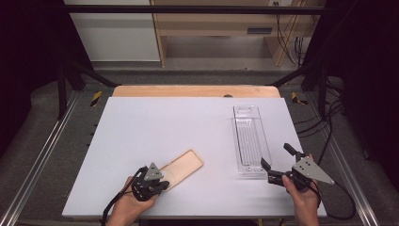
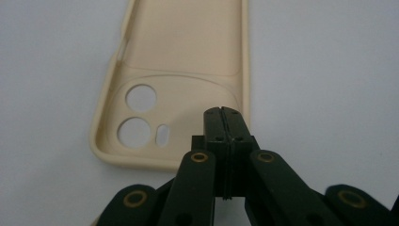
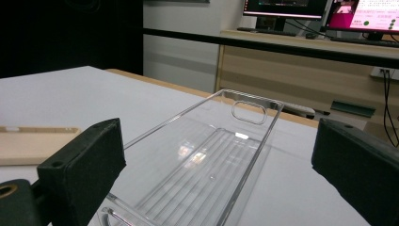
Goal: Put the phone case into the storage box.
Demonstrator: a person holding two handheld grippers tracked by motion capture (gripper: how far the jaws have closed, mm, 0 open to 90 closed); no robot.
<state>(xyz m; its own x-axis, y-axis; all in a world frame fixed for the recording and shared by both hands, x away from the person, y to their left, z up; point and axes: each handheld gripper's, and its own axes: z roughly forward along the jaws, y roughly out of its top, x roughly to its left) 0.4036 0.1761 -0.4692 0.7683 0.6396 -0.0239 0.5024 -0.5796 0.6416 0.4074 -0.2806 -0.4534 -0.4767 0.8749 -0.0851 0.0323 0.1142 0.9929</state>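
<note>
A beige phone case (image 1: 182, 166) lies inside-up on the white table, at the front left. In the left gripper view the phone case (image 2: 188, 66) shows its camera holes. My left gripper (image 1: 163, 185) rests at the case's near end. The left gripper (image 2: 225, 114) is shut, its tips over the inside of the case beside its right rim, and nothing shows between the jaws. A long clear plastic tray (image 1: 250, 137) lies at the right. My right gripper (image 1: 277, 158) stands open at the tray's near end. From the right gripper (image 3: 219, 141), the clear tray (image 3: 221, 155) runs away between the wide jaws.
The white table top (image 1: 150, 122) sits on a wooden board, with metal rails (image 1: 42, 150) along both sides. Cables (image 1: 329, 122) trail at the right. A wooden desk (image 3: 301, 61) with monitors (image 3: 362, 14) stands beyond the far edge.
</note>
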